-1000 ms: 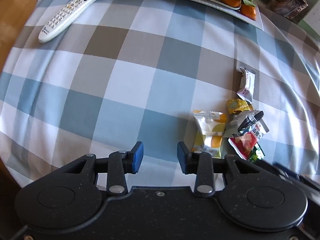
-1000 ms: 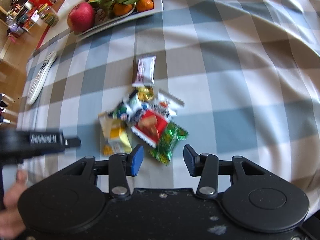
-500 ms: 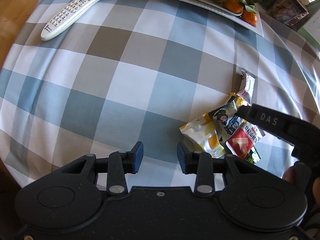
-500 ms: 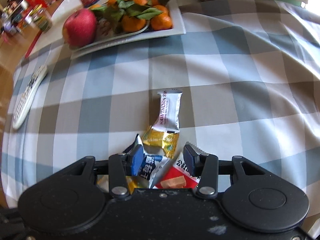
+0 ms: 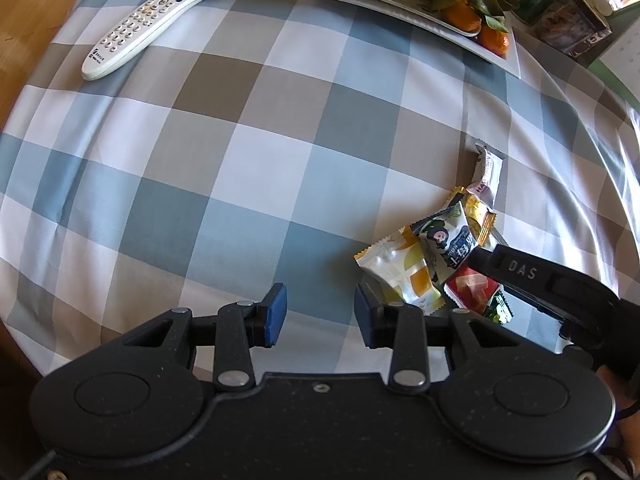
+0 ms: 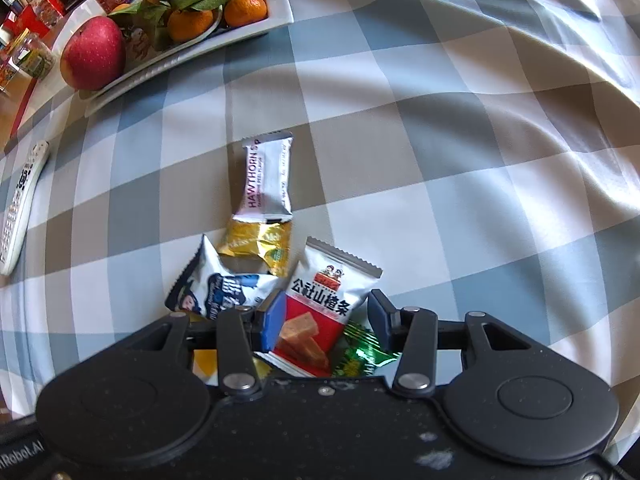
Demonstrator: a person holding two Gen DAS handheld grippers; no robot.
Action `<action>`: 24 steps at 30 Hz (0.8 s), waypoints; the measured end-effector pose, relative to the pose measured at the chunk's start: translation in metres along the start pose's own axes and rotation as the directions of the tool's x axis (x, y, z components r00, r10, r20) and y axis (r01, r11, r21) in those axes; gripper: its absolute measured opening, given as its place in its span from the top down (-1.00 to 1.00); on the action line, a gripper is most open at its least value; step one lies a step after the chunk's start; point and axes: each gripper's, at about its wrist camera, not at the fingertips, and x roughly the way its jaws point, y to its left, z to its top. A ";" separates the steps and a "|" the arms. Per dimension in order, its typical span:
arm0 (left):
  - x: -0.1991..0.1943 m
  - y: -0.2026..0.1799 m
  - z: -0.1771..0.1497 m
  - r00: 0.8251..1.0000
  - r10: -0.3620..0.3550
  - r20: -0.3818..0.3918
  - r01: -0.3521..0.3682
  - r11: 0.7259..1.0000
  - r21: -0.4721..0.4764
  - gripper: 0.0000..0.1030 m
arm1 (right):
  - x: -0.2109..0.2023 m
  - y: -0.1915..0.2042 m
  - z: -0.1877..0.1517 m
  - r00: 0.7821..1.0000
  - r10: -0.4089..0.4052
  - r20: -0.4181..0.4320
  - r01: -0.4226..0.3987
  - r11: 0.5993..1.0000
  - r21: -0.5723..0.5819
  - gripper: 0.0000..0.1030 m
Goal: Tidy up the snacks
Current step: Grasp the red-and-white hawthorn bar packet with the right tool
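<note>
A heap of small snack packets lies on the checked tablecloth. In the right wrist view my right gripper (image 6: 326, 318) is open, its jaws either side of a red and white hawthorn-strip packet (image 6: 320, 312). Beside it lie a green packet (image 6: 362, 354), a blue and white packet (image 6: 218, 286), a gold packet (image 6: 258, 246) and a white Hawthorn bar (image 6: 268, 178). In the left wrist view my left gripper (image 5: 320, 314) is open and empty, just left of a white and yellow packet (image 5: 400, 272). The right gripper's finger (image 5: 520, 270) shows there over the heap.
A white tray (image 6: 276, 8) with a red apple (image 6: 92, 54) and tangerines (image 6: 200, 16) stands at the table's far side. A white remote control (image 5: 154, 22) lies far left. Jars and boxes (image 5: 568, 16) stand behind the tray.
My right gripper has come down and forward onto the heap, so the red packet now sits between its jaws. The white and yellow packet has been pushed and turned. My left gripper has barely moved.
</note>
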 end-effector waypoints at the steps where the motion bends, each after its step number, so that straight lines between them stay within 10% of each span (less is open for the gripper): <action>1: 0.000 0.001 0.001 1.000 -0.002 0.000 0.002 1.000 -0.003 0.11 | 0.000 0.003 0.000 1.000 0.002 0.002 -0.002 1.000 -0.004 0.05; 24: 0.001 -0.003 0.002 1.000 0.000 -0.004 0.001 1.000 0.010 0.12 | -0.004 -0.012 -0.016 0.999 -0.026 0.025 0.029 0.990 -0.135 0.29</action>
